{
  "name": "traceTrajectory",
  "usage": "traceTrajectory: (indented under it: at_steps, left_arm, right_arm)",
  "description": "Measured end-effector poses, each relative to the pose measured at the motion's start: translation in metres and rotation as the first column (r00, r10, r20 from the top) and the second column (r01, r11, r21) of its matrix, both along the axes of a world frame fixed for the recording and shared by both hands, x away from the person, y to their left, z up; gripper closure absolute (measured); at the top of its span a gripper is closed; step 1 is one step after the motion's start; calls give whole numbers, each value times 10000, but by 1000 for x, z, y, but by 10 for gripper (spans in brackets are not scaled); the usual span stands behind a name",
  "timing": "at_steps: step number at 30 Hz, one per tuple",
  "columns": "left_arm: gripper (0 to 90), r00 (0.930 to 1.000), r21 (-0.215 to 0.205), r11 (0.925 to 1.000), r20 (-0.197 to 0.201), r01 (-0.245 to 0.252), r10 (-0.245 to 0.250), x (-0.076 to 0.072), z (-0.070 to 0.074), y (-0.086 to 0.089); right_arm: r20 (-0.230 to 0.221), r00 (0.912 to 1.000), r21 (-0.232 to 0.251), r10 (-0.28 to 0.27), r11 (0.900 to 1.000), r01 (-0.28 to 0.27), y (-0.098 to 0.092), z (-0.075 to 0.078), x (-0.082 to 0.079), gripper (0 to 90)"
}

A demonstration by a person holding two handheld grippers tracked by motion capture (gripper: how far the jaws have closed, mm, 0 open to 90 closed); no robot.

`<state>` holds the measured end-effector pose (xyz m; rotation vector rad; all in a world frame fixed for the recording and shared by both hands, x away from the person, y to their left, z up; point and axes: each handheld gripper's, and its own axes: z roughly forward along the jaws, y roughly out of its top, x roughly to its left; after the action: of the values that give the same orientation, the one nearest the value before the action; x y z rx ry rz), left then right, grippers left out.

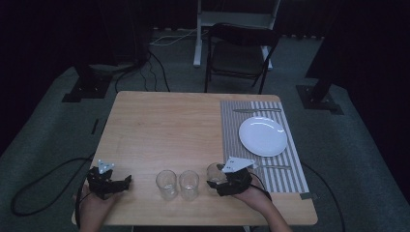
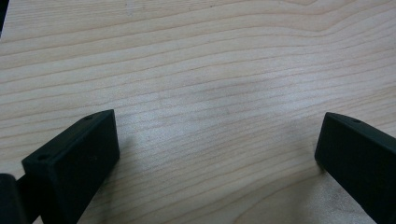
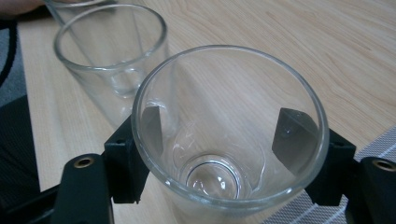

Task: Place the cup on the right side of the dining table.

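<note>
A person's two hands are working at the near edge of a wooden bench (image 1: 159,125), each holding a set of black tongs. The left tongs (image 1: 126,181) are resting by the near left corner, their jaws spread wide over bare wood with nothing between them. The right tongs (image 1: 211,183) are sitting toward the near right, jaws pressing on either side of a clear drinking glass (image 3: 229,135), pinching it upright at the edge of a striped placemat (image 1: 290,169). Two more empty glasses are standing along the near edge between the hands: the middle glass (image 1: 189,184) just beside the gripped one, the left glass (image 1: 166,183) close beside that. Farther back on the placemat, a white plate (image 1: 263,136) is lying between a fork (image 1: 275,167) on its near side and a knife (image 1: 256,110) by the far edge. Beyond the bench, a dark folding chair (image 1: 240,55) is standing on the floor.
</note>
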<state>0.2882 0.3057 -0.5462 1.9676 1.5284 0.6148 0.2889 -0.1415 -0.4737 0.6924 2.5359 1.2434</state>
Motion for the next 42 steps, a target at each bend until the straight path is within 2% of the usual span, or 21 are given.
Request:
traceTrajectory:
  at_steps: [7,18,25,31,42]
  left_arm:
    - [2,10000,-1,10000,1,0,0,0,0,0]
    - [2,10000,0,10000,5,1,-1,0,0,0]
    - [2,10000,-7,10000,17,-5,5,0,0,0]
    - [2,10000,-5,10000,15,-3,3,0,0,0]
    - [2,10000,-4,10000,14,-2,2,0,0,0]
  right_arm:
    - [154,9995,-60,-285,9996,286,-3,5,6,291]
    - [149,9966,-63,-815,9966,816,-9,7,22,292]
    - [260,9877,161,-1542,9880,1538,-16,12,38,292]
    - [225,9831,-125,-1817,9832,1820,-18,12,50,292]
    - [295,9671,-180,-2528,9672,2534,-22,18,75,292]
